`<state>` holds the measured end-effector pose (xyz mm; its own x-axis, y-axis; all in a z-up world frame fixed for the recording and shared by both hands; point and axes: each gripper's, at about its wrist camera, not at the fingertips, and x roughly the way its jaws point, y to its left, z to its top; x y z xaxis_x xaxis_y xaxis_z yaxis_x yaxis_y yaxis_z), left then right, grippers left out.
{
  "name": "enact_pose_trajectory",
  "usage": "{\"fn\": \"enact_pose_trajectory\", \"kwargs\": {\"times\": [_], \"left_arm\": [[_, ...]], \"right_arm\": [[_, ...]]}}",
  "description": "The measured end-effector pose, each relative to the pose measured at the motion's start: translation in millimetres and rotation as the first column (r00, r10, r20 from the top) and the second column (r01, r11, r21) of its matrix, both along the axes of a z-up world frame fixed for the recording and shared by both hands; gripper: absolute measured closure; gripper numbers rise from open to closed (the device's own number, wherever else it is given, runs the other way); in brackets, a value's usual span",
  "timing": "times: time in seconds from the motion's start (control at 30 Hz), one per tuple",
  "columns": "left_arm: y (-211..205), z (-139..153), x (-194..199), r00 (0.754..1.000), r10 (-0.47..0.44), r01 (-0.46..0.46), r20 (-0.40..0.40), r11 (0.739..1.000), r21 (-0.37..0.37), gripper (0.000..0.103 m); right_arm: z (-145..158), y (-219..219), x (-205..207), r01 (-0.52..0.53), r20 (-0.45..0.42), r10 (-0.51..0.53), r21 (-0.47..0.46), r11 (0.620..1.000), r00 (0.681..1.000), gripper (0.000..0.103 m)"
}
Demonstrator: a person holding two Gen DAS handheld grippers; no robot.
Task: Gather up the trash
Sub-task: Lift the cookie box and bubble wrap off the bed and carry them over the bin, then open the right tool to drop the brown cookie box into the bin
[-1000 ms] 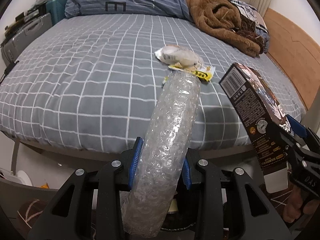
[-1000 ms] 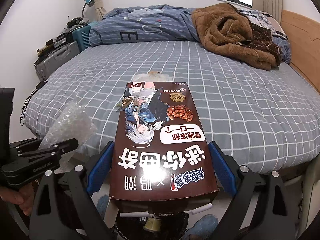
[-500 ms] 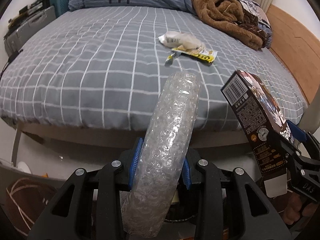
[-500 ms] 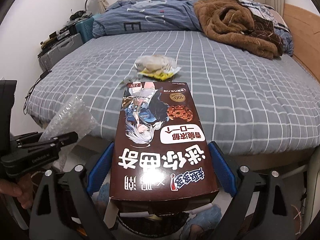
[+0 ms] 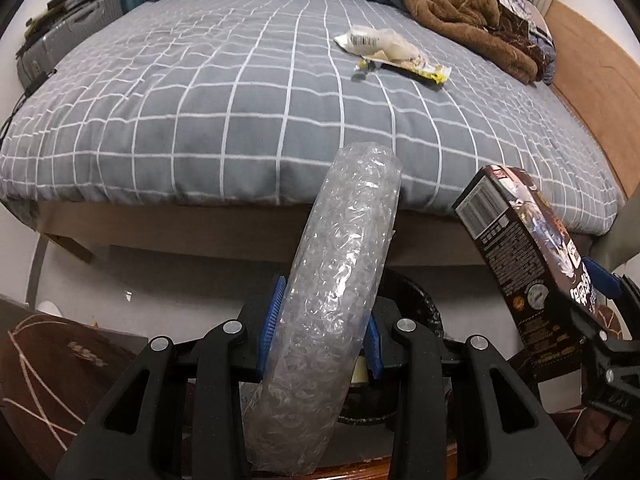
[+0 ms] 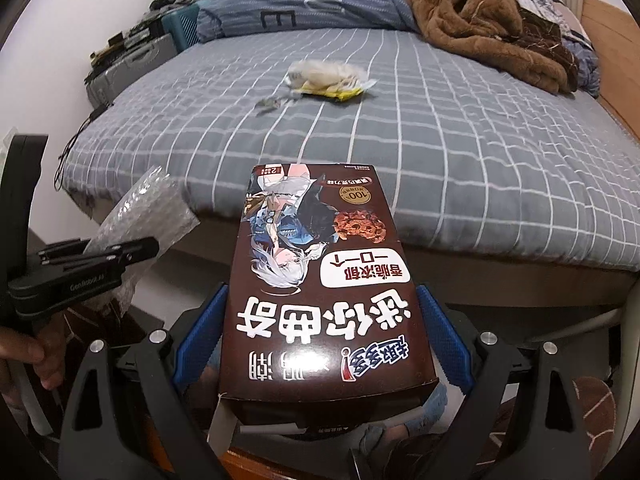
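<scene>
My left gripper (image 5: 320, 328) is shut on a roll of clear bubble wrap (image 5: 340, 280), held in front of the bed's foot edge. My right gripper (image 6: 320, 332) is shut on a brown cookie box (image 6: 320, 280) with a cartoon girl on it. The box also shows at the right of the left wrist view (image 5: 528, 252), and the bubble wrap at the left of the right wrist view (image 6: 144, 208). A crumpled white wrapper (image 5: 376, 40) and a yellow wrapper (image 5: 420, 70) lie on the grey checked bed (image 5: 200, 100). A black bin rim (image 5: 420, 308) shows just behind the left gripper.
A brown blanket (image 6: 488, 24) and a blue duvet (image 6: 312, 4) are piled at the bed's far end. Suitcases (image 6: 132, 60) stand by the left wall. A wooden panel (image 5: 592, 80) runs along the bed's right side. A brown patterned mat (image 5: 60, 360) lies on the floor.
Both grippers have drawn back from the bed and dropped lower, each still holding its item. The bed frame, the floor and the black bin rim have come into view.
</scene>
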<state>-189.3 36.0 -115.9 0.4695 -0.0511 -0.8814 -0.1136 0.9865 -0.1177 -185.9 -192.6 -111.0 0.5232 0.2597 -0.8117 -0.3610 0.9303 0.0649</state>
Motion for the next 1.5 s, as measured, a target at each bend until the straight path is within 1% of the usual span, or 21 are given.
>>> {"fn": "enact_pose_trajectory", "kwargs": {"times": [0.23, 0.43, 0.6, 0.87, 1.03, 1.2, 1.4, 1.5], "left_arm": [[-6.8, -20.2, -10.6, 0.999, -0.020, 0.020, -0.046, 1.000, 0.010, 0.069], [-9.8, -35.2, -14.5, 0.996, -0.035, 0.037, -0.077, 0.999, 0.020, 0.069], [-7.5, -47.2, -14.2, 0.995, -0.029, 0.031, -0.093, 0.999, 0.025, 0.069], [-4.6, -74.0, -11.0, 0.988, -0.031, 0.031, -0.153, 1.000, -0.001, 0.069], [-3.2, -86.4, -7.3, 0.986, -0.021, 0.025, -0.167, 0.999, 0.021, 0.069], [6.1, -101.7, -2.6, 0.981, 0.012, -0.007, -0.193, 1.000, 0.026, 0.069], [8.8, -112.2, 2.2, 0.977, 0.022, -0.017, -0.210, 1.000, 0.024, 0.069], [9.1, -115.1, 5.2, 0.976, 0.020, -0.015, -0.217, 1.000, 0.026, 0.069]], "right_arm": [[-18.5, 5.6, -13.9, -0.035, -0.069, 0.035, -0.008, 0.999, 0.997, 0.015], [-34.6, 13.1, -14.0, -0.048, -0.123, 0.047, -0.005, 0.999, 0.991, 0.015], [-55.1, 16.7, -10.9, -0.051, -0.182, 0.047, -0.013, 0.999, 0.982, 0.015], [-85.9, 21.3, -2.5, -0.056, -0.272, 0.042, -0.043, 0.998, 0.961, 0.015], [-98.8, 32.5, 3.2, -0.078, -0.293, 0.055, -0.070, 0.994, 0.955, 0.015], [-109.6, 38.2, 9.3, -0.087, -0.310, 0.055, -0.091, 0.992, 0.949, 0.015], [-126.0, 39.2, 15.5, -0.084, -0.349, 0.046, -0.093, 0.992, 0.936, 0.014], [-136.6, 39.9, 21.4, -0.082, -0.381, 0.041, -0.093, 0.992, 0.924, 0.014]]}}
